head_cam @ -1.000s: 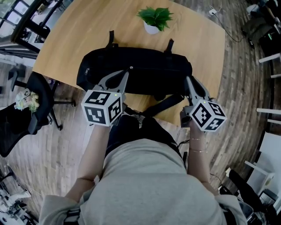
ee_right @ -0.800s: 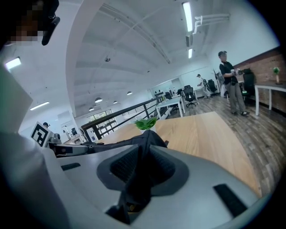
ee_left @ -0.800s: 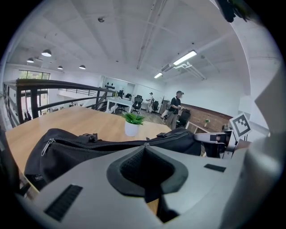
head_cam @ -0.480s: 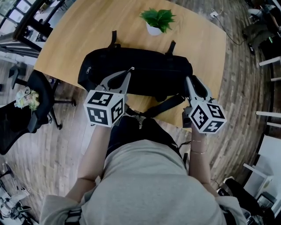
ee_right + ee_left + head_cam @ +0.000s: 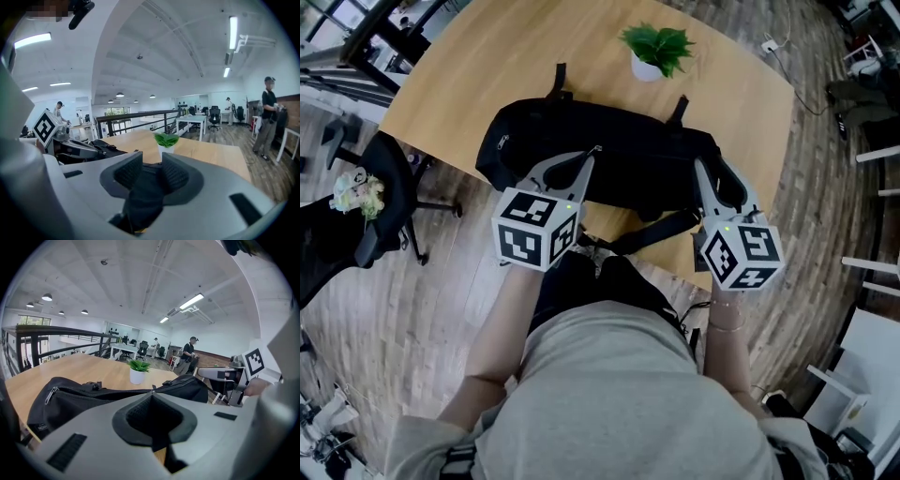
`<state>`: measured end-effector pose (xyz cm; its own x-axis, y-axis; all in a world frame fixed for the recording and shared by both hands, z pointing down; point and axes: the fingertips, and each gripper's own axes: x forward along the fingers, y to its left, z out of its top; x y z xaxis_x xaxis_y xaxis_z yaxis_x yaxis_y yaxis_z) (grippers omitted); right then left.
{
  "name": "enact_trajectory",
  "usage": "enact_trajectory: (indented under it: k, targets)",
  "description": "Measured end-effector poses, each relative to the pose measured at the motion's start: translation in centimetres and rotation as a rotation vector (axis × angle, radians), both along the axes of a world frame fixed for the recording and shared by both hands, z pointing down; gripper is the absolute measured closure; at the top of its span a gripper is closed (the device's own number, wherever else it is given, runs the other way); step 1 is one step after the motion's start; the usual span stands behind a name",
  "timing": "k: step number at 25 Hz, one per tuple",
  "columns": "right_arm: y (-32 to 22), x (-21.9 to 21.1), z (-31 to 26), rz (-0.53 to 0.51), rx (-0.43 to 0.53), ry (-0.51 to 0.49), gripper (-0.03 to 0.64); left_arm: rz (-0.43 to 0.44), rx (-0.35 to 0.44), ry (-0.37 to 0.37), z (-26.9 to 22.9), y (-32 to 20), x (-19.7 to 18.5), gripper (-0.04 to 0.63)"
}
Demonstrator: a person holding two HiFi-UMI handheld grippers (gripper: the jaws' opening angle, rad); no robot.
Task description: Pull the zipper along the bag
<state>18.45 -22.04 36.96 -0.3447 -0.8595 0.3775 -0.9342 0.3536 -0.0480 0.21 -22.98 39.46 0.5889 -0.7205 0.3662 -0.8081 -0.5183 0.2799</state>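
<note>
**Head view: bag on table, L gripper shut at zipper, R gripper apart at bag end**

Head view looks steeply down on a black bag (image 5: 619, 159) lying lengthwise across a wooden table (image 5: 487, 66), close to the front edge. A small potted plant (image 5: 659, 52) stands behind the bag, apart from it. One strap (image 5: 661, 230) trails off the table's front edge btwn the two grippers.

L gripper (image 5: 596, 150): tips rest on top of the bag, approx mid-length, right at the zipper (image 5: 84, 391). L gripper view shows the jaws fully together, w/ the tips meeting on the zipper line. From there the zipper runs off left toward the bag's far end, where a metal pull hangs. There's a small dark bit at the very tips, maybe a zipper tab. It's too small to tell if it's pinched.

R gripper (image 5: 712, 180): at the bag's right end, angled slightly down. R gripper view shows the jaws apart, and they have just been opening. Black bag fabric sits in the gap btwn the pads (image 5: 176, 174), bunched low in the throat. The plant shows straight ahead past the tips, w/ bare tabletop beyond.

Each gripper view catches the other gripper off to one side, marker cube included.
</note>
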Motion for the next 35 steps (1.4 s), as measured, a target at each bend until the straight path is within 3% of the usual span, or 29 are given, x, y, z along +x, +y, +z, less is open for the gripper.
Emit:
enact_trajectory:
  k: [6, 12, 16, 23, 29, 35]
  targets:
    - [-0.9, -4.2, -0.4, -0.136, 0.005, 0.043, 0.479, 0.013, 0.006, -0.002, -0.3, 0.2, 0.0, 0.578]
    - [-1.2, -8.2, 0.0, -0.281, 0.017, 0.210, 0.465, 0.028, 0.007, 0.000, -0.4, 0.6, 0.2, 0.578]
    - [-1.3, -10.1, 0.3, -0.357, 0.015, 0.256, 0.465, 0.033, 0.009, 0.009, -0.5, 0.6, 0.2, 0.578]
    - [-0.2, -15.0, 1.5, -0.585, -0.011, 0.331, 0.459, 0.054, 0.017, 0.041, -0.8, 0.6, 0.0, 0.578]
    - [-0.5, -16.4, 2.8, -0.667, -0.023, 0.421, 0.464, 0.071, 0.026, 0.063, -1.0, 0.4, 0.1, 0.578]
    - [-1.2, -16.4, 3.8, -0.684, -0.021, 0.488, 0.501, 0.069, 0.021, 0.080, -1.1, 0.1, 0.0, 0.578]
